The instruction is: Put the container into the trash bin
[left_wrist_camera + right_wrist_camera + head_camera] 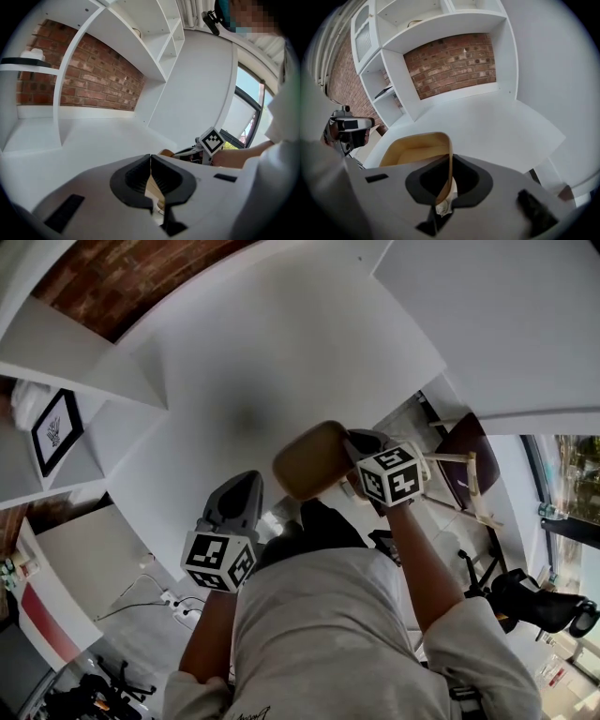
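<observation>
L gripper jaws shut, empty; R gripper clamped on container rim, forearms fwd.

Container: thin, matt tan paperboard. Bench and shelves: smooth white board of low sheen; back wall: rough red brick. Right gripper: matt grey plastic shell, black ribbed pads.

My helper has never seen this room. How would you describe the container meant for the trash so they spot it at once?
Find the big white table by the brick wall. In front of it, the right tongs are shut on one thin side of the container. Unlike the white and grey around it, it is a tan open box with rounded corners.
</observation>
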Motion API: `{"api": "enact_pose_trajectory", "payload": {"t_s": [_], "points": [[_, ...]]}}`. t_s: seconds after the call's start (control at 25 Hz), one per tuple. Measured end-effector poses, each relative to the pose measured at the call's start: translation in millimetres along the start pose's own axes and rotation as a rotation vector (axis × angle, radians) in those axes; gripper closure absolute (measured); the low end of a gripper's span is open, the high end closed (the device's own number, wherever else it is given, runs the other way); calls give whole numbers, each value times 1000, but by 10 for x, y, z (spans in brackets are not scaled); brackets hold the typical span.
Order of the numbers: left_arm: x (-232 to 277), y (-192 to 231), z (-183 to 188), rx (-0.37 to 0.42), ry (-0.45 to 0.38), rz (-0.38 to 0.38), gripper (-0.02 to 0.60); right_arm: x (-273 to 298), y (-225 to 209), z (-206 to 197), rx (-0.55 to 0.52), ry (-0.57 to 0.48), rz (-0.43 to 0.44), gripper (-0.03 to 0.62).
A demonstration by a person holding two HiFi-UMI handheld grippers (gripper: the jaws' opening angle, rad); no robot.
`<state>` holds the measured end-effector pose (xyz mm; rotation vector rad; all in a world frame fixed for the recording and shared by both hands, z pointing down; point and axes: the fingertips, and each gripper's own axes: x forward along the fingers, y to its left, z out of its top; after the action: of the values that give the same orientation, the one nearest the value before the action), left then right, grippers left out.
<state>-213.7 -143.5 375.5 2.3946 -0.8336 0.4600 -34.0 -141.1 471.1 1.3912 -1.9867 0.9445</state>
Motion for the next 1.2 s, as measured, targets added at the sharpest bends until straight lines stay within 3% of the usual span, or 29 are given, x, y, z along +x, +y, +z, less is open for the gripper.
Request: {"api": "enact_pose_trajectory", "payload": {"t_s": [0.8, 1.2], "points": [[244, -740, -247, 120, 97, -229, 565, -758, -322, -860, 249, -61, -164, 559], [526, -1462, -327, 183, 124, -328, 565, -1386, -640, -1498, 355, -85, -245, 559]]}}
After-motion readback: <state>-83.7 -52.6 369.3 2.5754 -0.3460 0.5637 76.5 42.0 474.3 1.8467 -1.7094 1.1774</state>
